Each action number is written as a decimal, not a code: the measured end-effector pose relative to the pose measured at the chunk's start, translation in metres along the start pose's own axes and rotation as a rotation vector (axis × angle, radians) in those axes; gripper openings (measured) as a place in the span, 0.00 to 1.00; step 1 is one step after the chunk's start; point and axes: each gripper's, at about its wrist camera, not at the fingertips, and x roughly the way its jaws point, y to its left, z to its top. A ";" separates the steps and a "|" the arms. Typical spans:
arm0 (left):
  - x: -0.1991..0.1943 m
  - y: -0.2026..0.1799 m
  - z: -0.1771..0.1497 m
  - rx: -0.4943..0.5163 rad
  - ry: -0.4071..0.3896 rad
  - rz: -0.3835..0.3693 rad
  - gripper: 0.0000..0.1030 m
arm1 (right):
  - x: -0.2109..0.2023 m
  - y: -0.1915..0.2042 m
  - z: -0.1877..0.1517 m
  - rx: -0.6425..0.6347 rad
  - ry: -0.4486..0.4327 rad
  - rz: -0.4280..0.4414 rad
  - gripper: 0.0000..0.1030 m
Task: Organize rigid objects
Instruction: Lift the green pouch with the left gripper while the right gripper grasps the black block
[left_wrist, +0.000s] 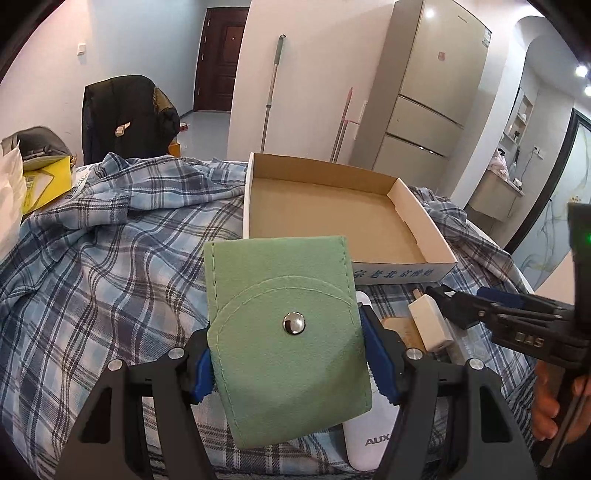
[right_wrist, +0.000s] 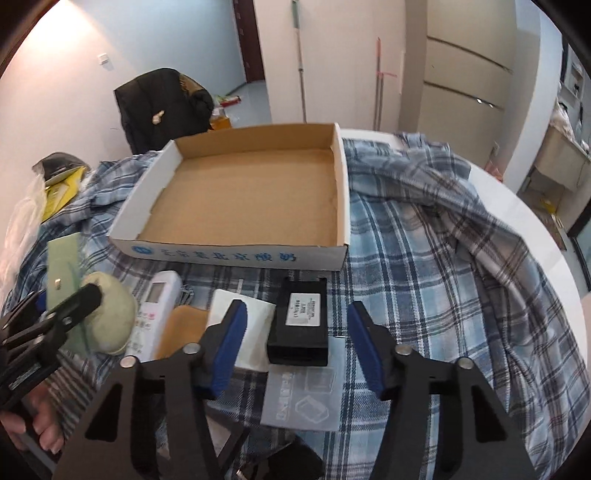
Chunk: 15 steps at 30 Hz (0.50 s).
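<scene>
My left gripper (left_wrist: 288, 354) is shut on a green felt pouch (left_wrist: 288, 332) with a metal snap, held above the plaid cloth just in front of the open cardboard box (left_wrist: 436, 236). The pouch also shows in the right wrist view (right_wrist: 107, 317). My right gripper (right_wrist: 295, 343) is open, its fingers on either side of a black battery pack (right_wrist: 301, 325) lying on the cloth. A white remote (right_wrist: 157, 306), a white charger block (right_wrist: 247, 332) and a tan wooden piece (right_wrist: 183, 328) lie beside it. The box (right_wrist: 229, 254) is empty.
A blue plaid shirt (right_wrist: 424, 266) covers the round white table (right_wrist: 517, 206). A clear plastic packet (right_wrist: 306, 398) lies near my right gripper. A yellow box and bags (left_wrist: 40, 181) sit at the far left. A chair with a dark jacket (left_wrist: 125, 118) stands behind.
</scene>
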 end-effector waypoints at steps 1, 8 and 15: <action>0.000 0.000 0.000 -0.002 0.000 0.005 0.68 | 0.003 -0.001 0.000 0.002 0.008 0.000 0.51; 0.002 0.001 0.000 -0.005 0.008 0.008 0.68 | 0.018 0.001 0.003 -0.027 0.033 -0.025 0.33; 0.002 0.002 0.000 -0.009 0.009 0.011 0.68 | 0.018 -0.003 -0.001 -0.018 0.025 -0.023 0.32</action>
